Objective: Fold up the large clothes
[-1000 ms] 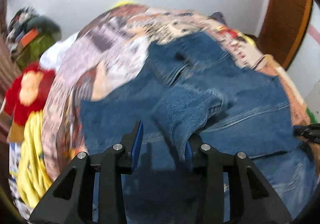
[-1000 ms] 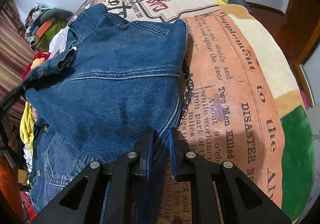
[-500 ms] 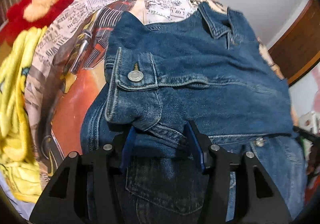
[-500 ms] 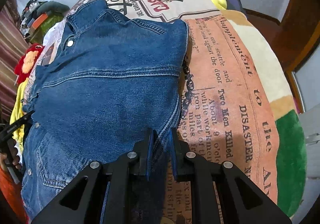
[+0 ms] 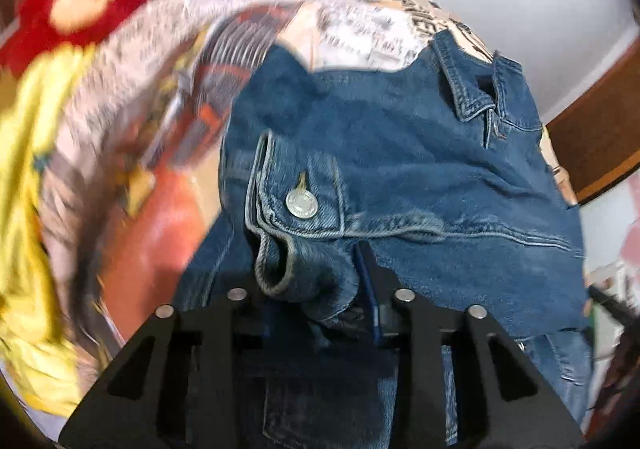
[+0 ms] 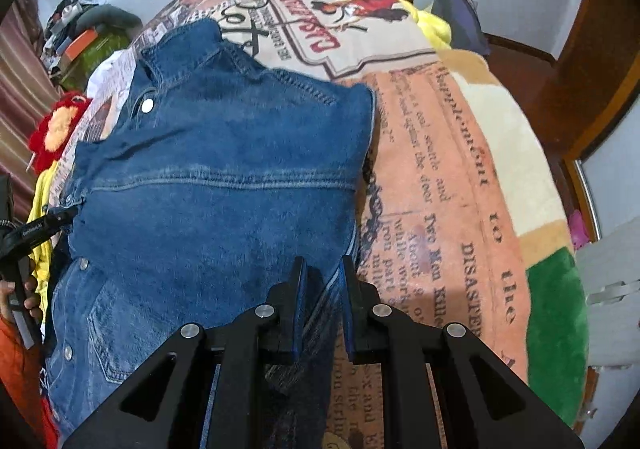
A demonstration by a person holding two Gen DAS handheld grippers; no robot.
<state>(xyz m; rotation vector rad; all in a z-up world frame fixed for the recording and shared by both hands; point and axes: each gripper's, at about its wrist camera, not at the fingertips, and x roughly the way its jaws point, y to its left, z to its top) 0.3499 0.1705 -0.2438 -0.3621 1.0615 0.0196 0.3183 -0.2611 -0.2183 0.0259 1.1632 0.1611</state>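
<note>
A blue denim jacket (image 5: 400, 153) lies on a bed covered by a newspaper-print blanket (image 5: 352, 9). In the left wrist view a sleeve cuff (image 5: 300, 205) with a metal button is folded across the jacket. My left gripper (image 5: 316, 289) has its jaws apart with the cuff lying loosely between them. In the right wrist view the jacket (image 6: 216, 185) lies back up with its collar at the far end. My right gripper (image 6: 324, 289) has its jaws slightly parted over the jacket's right side edge, not pinching it.
A red and yellow plush toy (image 5: 80, 9) and yellow cloth (image 5: 24, 209) lie left of the bed. A cluttered pile (image 6: 80, 37) stands at the far left. A wooden headboard (image 6: 592, 61) is at the right. The blanket (image 6: 460, 177) spreads right of the jacket.
My left gripper laid the sleeve across the jacket and its jaws opened around the cuff. My right gripper's jaws parted, letting go of the jacket's edge, and pulled back a little.
</note>
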